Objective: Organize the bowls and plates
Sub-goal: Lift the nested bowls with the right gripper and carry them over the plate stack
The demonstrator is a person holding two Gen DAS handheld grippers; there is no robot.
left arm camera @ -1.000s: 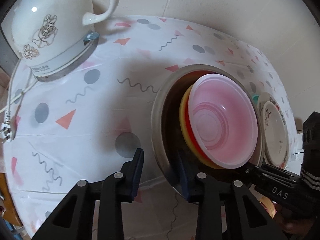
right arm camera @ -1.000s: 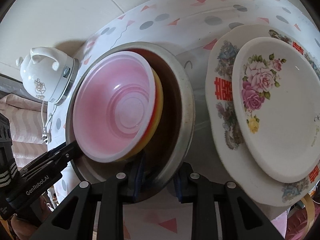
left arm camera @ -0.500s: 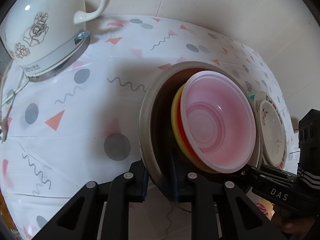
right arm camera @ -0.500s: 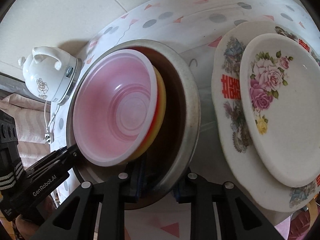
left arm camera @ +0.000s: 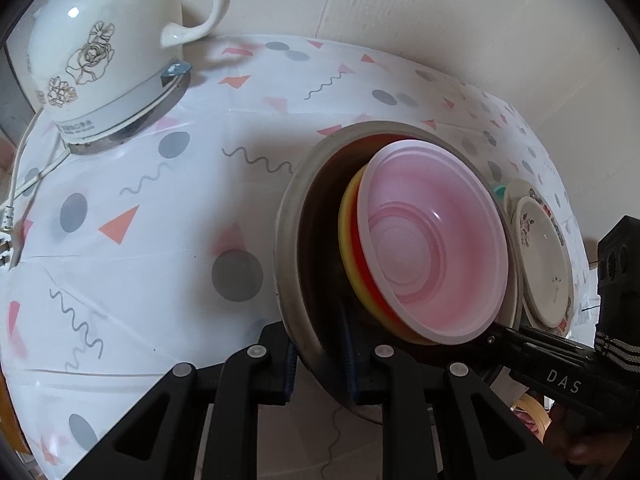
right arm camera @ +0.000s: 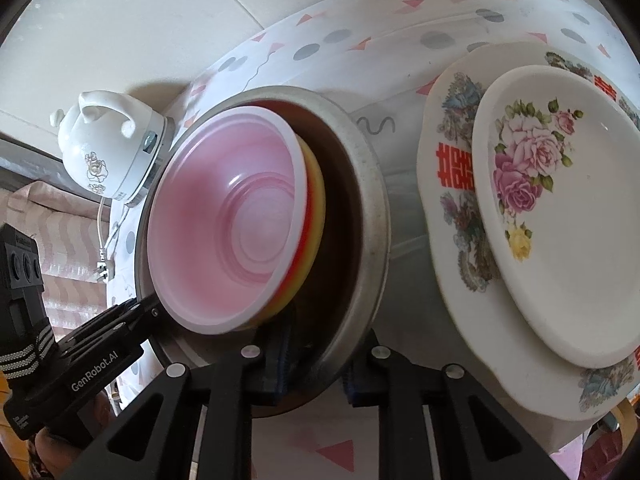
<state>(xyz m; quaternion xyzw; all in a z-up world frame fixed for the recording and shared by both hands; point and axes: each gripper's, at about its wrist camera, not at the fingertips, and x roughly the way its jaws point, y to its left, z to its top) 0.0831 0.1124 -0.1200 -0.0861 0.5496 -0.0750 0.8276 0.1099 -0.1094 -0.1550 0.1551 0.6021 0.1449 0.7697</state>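
Two tools: I have left tool (left arm camera: 320, 354) and right tool (right arm camera: 314, 364) each pinching the basin (left arm camera: 288, 264) rim.
Bowls (left arm camera: 432, 256): nested inside basin.
Plates (right arm camera: 560, 216): stacked beside basin.

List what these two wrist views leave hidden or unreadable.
- Bowls under the pink bowl: both views, only yellow and red rims show; count unclear.
- Metal basin floor: covered by the bowls.
- Larger plate centre: right wrist view, smaller plate covers it.
- Kettle label: left wrist view, too small.
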